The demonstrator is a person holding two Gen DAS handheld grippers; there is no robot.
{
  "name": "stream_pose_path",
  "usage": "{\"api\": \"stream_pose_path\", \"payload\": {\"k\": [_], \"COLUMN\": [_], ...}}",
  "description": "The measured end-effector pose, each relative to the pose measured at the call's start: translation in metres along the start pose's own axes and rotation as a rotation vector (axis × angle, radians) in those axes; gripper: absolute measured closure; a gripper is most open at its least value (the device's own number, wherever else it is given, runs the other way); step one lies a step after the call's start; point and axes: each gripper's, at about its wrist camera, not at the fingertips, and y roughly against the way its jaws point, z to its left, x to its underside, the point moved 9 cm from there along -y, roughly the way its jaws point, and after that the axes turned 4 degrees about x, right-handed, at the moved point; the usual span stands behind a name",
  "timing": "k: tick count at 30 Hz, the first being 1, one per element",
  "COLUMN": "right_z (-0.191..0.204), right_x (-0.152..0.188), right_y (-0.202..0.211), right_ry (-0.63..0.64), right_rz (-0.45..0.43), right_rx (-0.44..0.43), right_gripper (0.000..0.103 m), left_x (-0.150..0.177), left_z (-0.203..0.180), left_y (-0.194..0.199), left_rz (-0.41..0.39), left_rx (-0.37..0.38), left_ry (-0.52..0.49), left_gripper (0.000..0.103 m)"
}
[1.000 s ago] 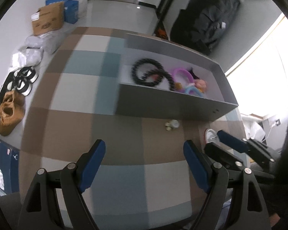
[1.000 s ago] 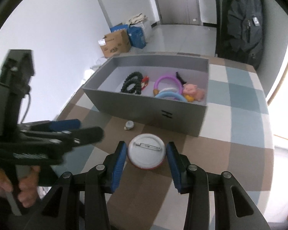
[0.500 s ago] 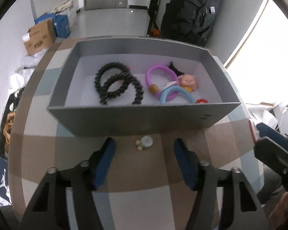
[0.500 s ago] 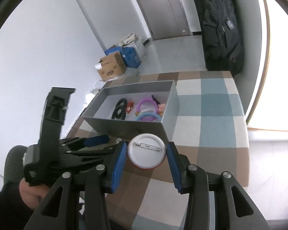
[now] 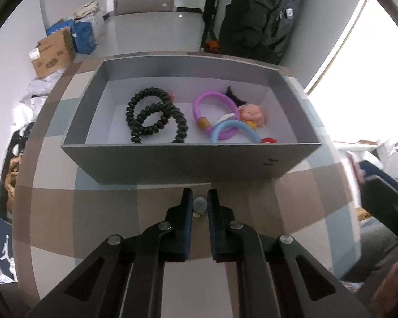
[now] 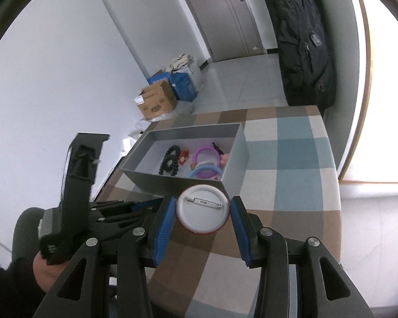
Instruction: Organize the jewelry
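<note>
Round pin badge [image 6: 202, 208] — glossy white back, metal clasp — grey box [image 6: 172, 182].

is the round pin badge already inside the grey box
No, the round pin badge sits clamped between the right tool's blue pads, in front of the grey box.

My left gripper [image 5: 199, 204] had just been closing, and its blue pads pinched a small pale trinket [image 5: 199, 203] on the checked tablecloth [image 5: 106, 206], just near of the grey box [image 5: 188, 161]. Inside the box lay a black coiled band [image 5: 154, 119] at left, a purple ring [image 5: 215, 114], a blue ring [image 5: 233, 129] and a pink pig figure [image 5: 253, 112] at right.
</note>
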Motion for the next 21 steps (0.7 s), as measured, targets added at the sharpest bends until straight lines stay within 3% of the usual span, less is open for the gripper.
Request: {"api": "stream_pose_path", "payload": {"k": [12,21], "right_z": [0.017,0.027], "right_x": [-0.022,-0.050], "right_y": [-0.010,-0.019], "right_ry": [0.020,0.023], "right_rz": [-0.026,-0.061], "right_rx": [-0.008,-0.023], "right_gripper": [0.061,0.061], "left_x": [-0.024,-0.061], "left_z": [-0.017,-0.007], "left_y": [0.039,0.054], "left_rz": [-0.102,-0.191], "left_rx": [0.155,0.191], "left_ry": [0.029,0.067], "left_gripper": [0.096,0.096]}}
